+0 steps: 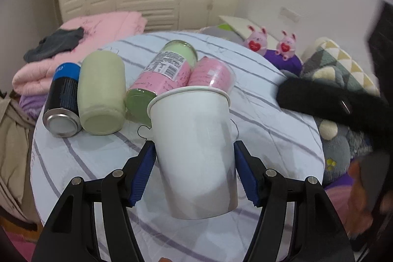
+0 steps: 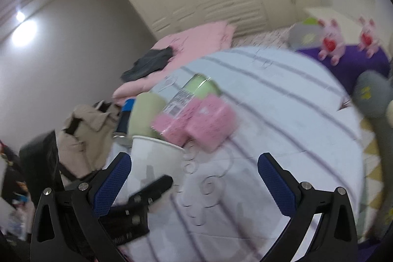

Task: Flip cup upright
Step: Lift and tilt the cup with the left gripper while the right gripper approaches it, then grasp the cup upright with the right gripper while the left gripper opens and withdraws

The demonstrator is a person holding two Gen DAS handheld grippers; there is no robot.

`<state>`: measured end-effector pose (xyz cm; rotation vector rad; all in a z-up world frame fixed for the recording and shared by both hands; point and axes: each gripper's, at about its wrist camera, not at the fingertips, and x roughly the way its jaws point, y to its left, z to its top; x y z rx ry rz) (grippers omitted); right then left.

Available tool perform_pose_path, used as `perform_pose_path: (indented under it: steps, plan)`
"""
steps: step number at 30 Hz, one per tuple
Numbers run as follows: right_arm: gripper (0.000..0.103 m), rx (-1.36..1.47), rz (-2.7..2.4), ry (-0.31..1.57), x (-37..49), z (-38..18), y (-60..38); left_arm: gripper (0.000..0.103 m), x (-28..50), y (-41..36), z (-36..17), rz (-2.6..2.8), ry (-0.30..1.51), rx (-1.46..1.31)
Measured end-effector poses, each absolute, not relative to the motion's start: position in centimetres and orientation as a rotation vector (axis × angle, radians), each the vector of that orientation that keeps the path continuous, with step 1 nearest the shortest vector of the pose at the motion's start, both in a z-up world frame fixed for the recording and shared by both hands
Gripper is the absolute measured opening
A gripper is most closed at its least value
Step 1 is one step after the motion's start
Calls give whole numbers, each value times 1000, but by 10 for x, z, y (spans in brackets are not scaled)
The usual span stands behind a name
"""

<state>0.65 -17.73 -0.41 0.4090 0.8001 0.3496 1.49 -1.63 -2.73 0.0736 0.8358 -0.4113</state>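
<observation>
A white paper cup (image 1: 194, 151) stands mouth-up between my left gripper's (image 1: 195, 168) blue pads (image 1: 145, 173), above a round table with a striped cloth (image 1: 270, 129). The pads sit against the cup's sides, so the gripper is shut on it. Whether the cup's base touches the cloth I cannot tell. In the right wrist view the same cup (image 2: 154, 158) shows at lower left with the left gripper's black finger in front of it. My right gripper (image 2: 194, 186) is open and empty, to the right of the cup over the cloth.
Behind the cup lie a blue-black can (image 1: 63, 100), a pale green jar (image 1: 100, 92), a labelled pink-green bottle (image 1: 159, 75) and a pink cup (image 1: 211, 75). A black fuzzy sleeve (image 1: 331, 100) reaches in from the right. Pink blankets (image 1: 98, 28) and plush toys (image 1: 255, 39) sit beyond the table.
</observation>
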Motion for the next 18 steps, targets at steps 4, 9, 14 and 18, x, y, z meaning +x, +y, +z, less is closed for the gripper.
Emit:
perform_pose_path:
  steps: [4,9,14,18]
  plan:
    - [103,482,434,871,18,-15,-168,65,8,-17,-28,-451,799,94]
    - [100,522,566,953,26,-25,-148,65,-1,-15,-24,-501,736,119]
    - [70,580,660,1018,32,-37,-136,66,-7,-19,-22,-519,686,174]
    - [67,558,673,1000,32,-36,-132,66,-6,-15,-22,-516,662,189]
